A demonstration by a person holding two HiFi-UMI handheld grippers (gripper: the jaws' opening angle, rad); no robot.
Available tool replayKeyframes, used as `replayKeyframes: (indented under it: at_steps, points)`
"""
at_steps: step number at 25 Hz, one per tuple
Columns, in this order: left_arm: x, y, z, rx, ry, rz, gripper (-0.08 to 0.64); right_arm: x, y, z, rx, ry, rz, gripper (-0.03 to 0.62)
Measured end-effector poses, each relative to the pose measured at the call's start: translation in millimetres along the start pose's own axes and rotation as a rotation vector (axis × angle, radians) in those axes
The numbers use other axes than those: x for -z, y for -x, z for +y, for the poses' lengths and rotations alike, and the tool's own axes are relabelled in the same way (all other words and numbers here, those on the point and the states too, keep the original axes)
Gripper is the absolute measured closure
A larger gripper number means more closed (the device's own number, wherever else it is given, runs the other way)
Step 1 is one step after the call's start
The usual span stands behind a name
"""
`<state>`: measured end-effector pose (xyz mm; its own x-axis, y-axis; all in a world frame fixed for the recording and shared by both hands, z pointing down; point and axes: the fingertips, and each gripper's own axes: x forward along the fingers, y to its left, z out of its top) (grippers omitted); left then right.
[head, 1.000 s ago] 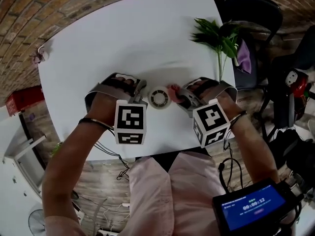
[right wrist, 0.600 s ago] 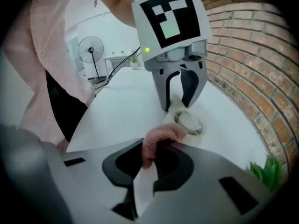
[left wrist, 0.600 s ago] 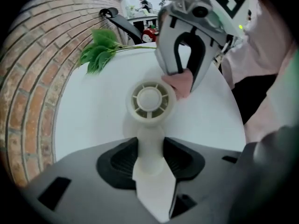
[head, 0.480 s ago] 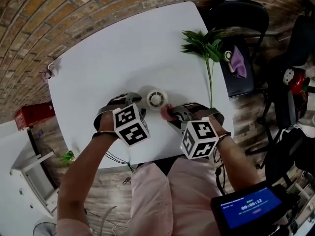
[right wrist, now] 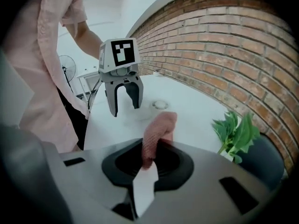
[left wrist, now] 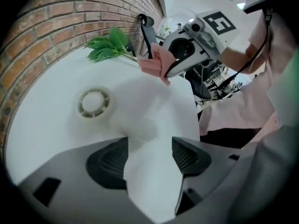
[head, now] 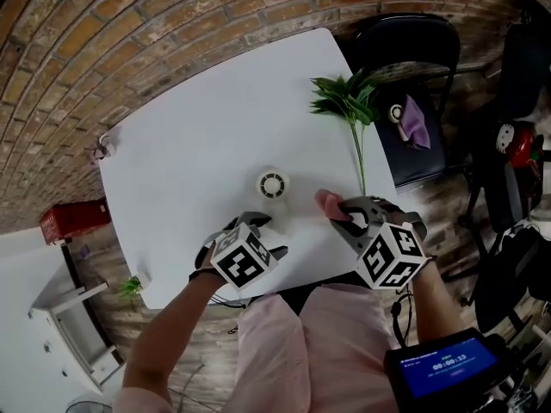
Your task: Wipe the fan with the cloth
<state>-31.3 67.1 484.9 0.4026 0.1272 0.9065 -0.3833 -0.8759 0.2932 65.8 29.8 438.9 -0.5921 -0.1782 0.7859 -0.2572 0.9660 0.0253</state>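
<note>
The fan [head: 272, 184] stands alone near the middle of the white bench [head: 189, 136], touched by neither tool, so the step in hand looks like bringing the cloth [head: 327, 201] onto it for a wipe. The fan is small, round and probably light, so a sideways swipe would likely skate it across the smooth top. The safer course would be to close the free tool on the rim first, or at least set it against the rim, and only then bring the cloth in. The wad should meet the grille from above with light pressure and short circling strokes, and it should be kept short, so that the fabric and not the hard jaw tip meets the plastic. The plant [head: 349, 101] lies just beyond the right-hand tool, so its sweep is best kept on the fan's side. The left hand-held gripper [left wrist: 149, 154] has just been opening and its jaws are spread, with only bare bench between them. It points steeply down close to the bench's near edge, rolled so that its marker cube faces up, and the fan sits ahead of it and a little to one side. The right hand-held gripper [right wrist: 149, 158] pinches the pink cloth, which sticks forward out of the jaws in a folded lump. It tilts downward at a gentler slope, off to the fan's right and apart from it, with the forearm reaching in from the near edge.
</note>
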Motion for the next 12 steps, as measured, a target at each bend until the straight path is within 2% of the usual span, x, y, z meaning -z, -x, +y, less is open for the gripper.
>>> replayKeyframes:
  at_steps: [6,12]
  points:
    - [-55.3,-19.4,-9.1,0.014,-0.023,-0.089,0.247,18.3,14.3,1.1,0.031,-0.057,0.000,0.545]
    - [-85.1,-12.9,-6.2,0.000,-0.041,-0.152,0.241,28.4,24.1,-0.1,0.062,-0.095,-0.013,0.545]
